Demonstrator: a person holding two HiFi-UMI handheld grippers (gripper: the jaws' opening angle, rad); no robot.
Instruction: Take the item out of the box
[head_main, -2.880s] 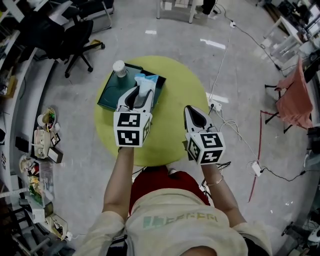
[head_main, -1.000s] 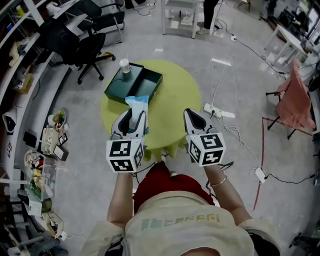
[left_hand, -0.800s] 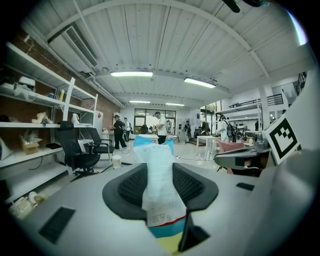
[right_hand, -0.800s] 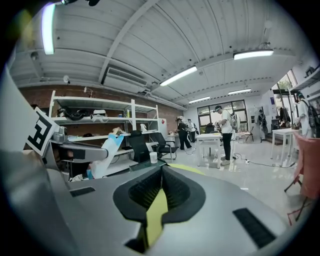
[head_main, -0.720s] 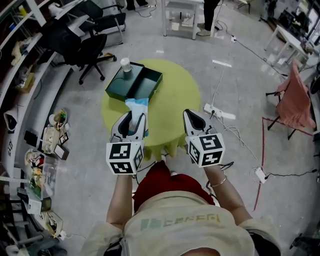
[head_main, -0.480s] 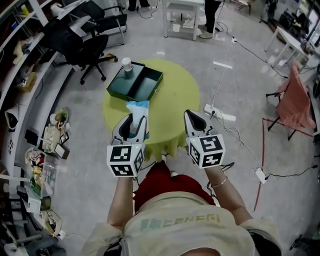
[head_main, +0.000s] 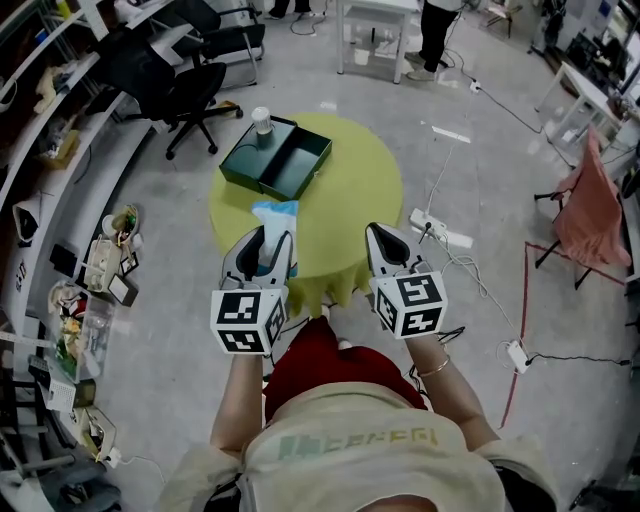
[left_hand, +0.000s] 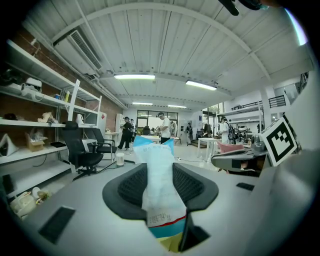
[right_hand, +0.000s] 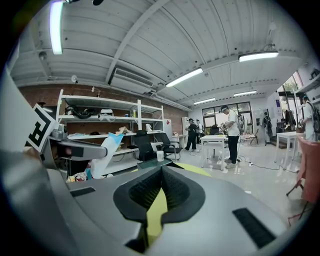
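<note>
Two grippers | left gripper (head_main: 262, 240): jaws clamped on white-and-blue packet (head_main: 274, 212) | packet outside the dark green box (head_main: 300, 165), on its near side | box open on round yellow-green table (head_main: 350, 200) | right gripper (head_main: 385, 238): jaws together, nothing between.

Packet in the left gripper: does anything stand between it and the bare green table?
Nothing visible does. The left gripper is shut on the packet, and the box sits farther back on the table, out of its way.

L hand-held gripper (head_main: 267, 240) gripping pouch (head_main: 274, 213), box (head_main: 302, 168) apart
</note>
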